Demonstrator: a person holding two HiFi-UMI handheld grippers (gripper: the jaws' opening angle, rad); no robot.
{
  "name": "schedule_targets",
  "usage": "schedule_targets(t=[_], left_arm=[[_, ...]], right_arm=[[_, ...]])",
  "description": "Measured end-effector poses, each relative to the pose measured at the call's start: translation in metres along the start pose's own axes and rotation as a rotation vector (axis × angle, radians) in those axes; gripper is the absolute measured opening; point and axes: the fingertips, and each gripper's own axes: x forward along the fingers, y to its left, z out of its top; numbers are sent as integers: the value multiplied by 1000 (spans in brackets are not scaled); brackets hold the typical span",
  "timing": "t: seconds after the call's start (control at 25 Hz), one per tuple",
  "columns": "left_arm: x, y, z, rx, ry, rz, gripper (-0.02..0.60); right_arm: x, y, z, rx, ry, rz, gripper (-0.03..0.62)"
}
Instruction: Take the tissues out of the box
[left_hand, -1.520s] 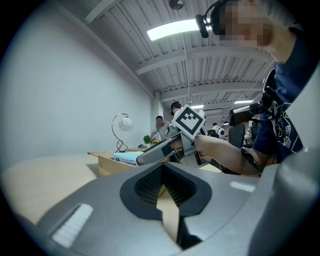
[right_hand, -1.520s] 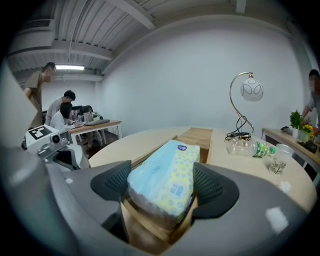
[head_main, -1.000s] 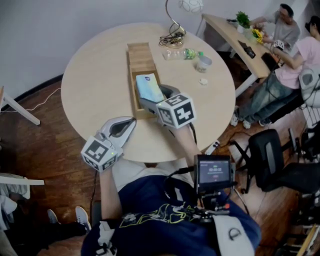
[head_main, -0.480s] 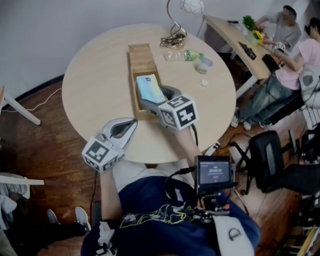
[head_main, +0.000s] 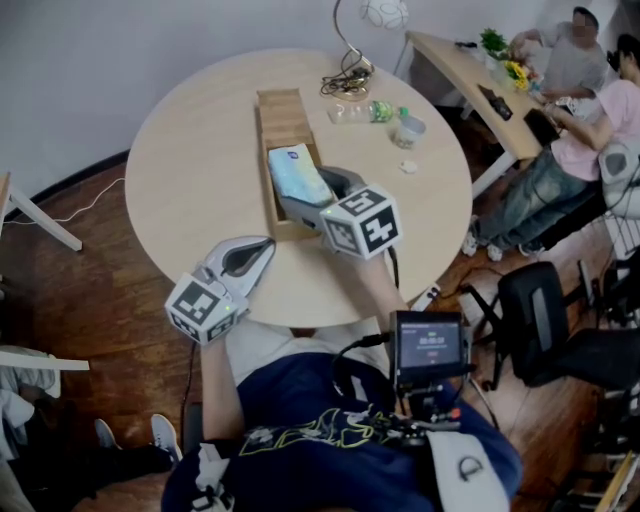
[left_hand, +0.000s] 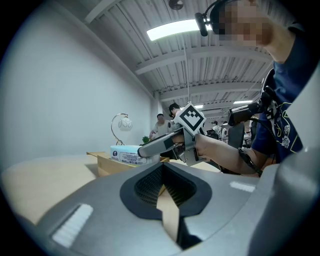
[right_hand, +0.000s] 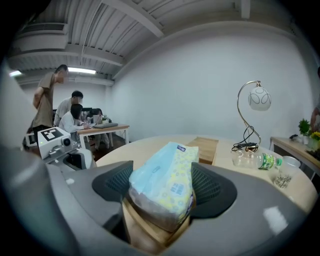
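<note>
On my left, the left gripper (head_main: 258, 248) rests low on the near edge of the round table (head_main: 190, 150). Its jaws are closed together with nothing between them, and it plays no part in the work. It sits well apart from the wooden box (head_main: 262, 150).

Moving to the middle, the box lies lengthwise away from me. Its far compartment looks bare. The tissue pack (head_main: 297, 172), pale blue with a yellow print, is over the near compartment. In the left gripper view it rides above the box's rim, so I judge it raised but not yet clear of the box.

To the right, the right gripper (head_main: 308, 192) has its jaws clamped wide on the near end of the pack, with a pad against each long side.

As I read it, the grasp is made and the lift is begun. What is left is to carry the pack free of the walls and set it on bare table. I see no other tissues in the box.
</note>
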Motion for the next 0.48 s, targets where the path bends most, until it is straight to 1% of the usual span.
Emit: schedule_targets(t=[0.24,0.48], left_arm=[[0,-2,-1,-14,-23,-14,2],[0,1,2,0,-8,1,2]], right_arm=[[-7,-3,10,39,-38,34,353],[-13,-4,16,46,-55,51,354]])
